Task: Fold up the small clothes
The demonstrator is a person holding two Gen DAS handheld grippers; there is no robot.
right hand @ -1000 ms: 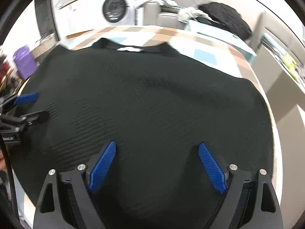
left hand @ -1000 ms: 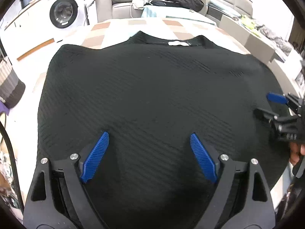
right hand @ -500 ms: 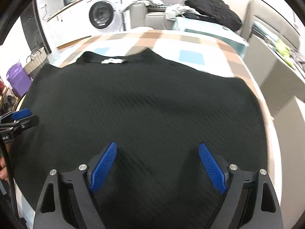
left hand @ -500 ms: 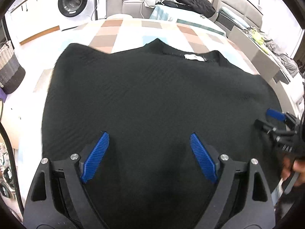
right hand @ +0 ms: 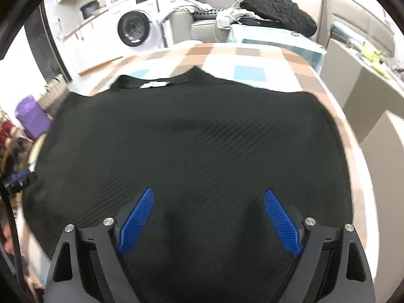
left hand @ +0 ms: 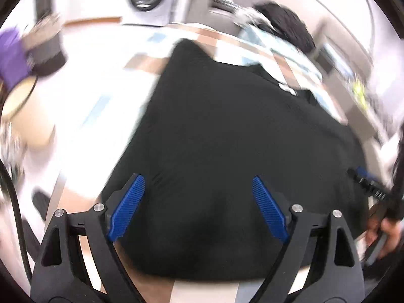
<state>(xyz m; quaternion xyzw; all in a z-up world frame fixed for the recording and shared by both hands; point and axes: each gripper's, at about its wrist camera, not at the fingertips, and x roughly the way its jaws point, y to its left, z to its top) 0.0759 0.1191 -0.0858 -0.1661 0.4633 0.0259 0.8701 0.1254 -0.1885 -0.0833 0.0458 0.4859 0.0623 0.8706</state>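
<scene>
one black sweater (right hand: 197,136) lies spread flat on the surface (right hand: 255,58), which wears a checked cloth of tan, white and blue squares. its collar, with a white label (right hand: 154,84), points away from both cameras toward the far edge. two tongs work over it: the left tongs (left hand: 197,202) and the right tongs (right hand: 209,214), each with two blue ribbed pads spread wide and nothing between them. the sweater's near hem lies under and between the pads of both. in the right view the left tongs show small at the sweater's left edge (right hand: 21,179); in the blurred left view the right tongs (left hand: 371,184) show at its right edge.

one washing machine (right hand: 135,31) stands at the back of the room, beside a grey sofa (right hand: 202,22) piled with one dark jacket (right hand: 277,10) and pale laundry. one purple bag (right hand: 31,117) sits off to the left.
</scene>
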